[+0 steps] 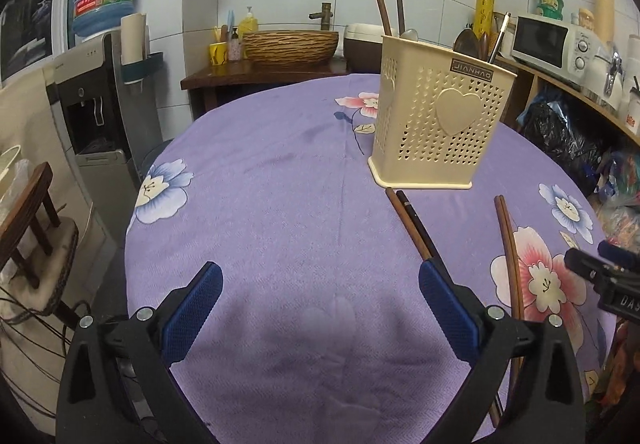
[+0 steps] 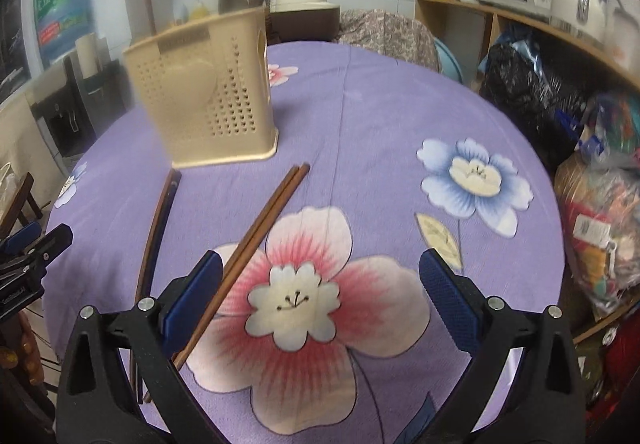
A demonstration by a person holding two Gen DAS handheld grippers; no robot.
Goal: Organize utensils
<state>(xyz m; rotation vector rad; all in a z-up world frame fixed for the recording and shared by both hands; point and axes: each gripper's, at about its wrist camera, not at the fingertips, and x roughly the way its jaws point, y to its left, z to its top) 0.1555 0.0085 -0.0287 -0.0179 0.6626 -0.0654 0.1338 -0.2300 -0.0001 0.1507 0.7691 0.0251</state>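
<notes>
A cream perforated utensil holder (image 1: 440, 123) with a heart on its side stands on the purple floral tablecloth (image 1: 280, 163); chopsticks, spoons and a metal handle stick out of its top. It also shows in the right wrist view (image 2: 208, 95). Two pairs of brown chopsticks lie on the cloth in front of it: one pair (image 1: 412, 224) runs under my left gripper's right finger, the other (image 1: 510, 248) lies further right. My left gripper (image 1: 320, 308) is open and empty. My right gripper (image 2: 320, 300) is open and empty, with the second pair (image 2: 256, 240) beside its left finger and the first pair (image 2: 156, 236) to the left.
A water dispenser (image 1: 100, 91) and a wooden chair (image 1: 32, 211) stand left of the table. A counter with a wicker basin (image 1: 290, 45) is behind it. A shelf with a microwave (image 1: 552, 43) and bags (image 2: 600, 224) lies to the right.
</notes>
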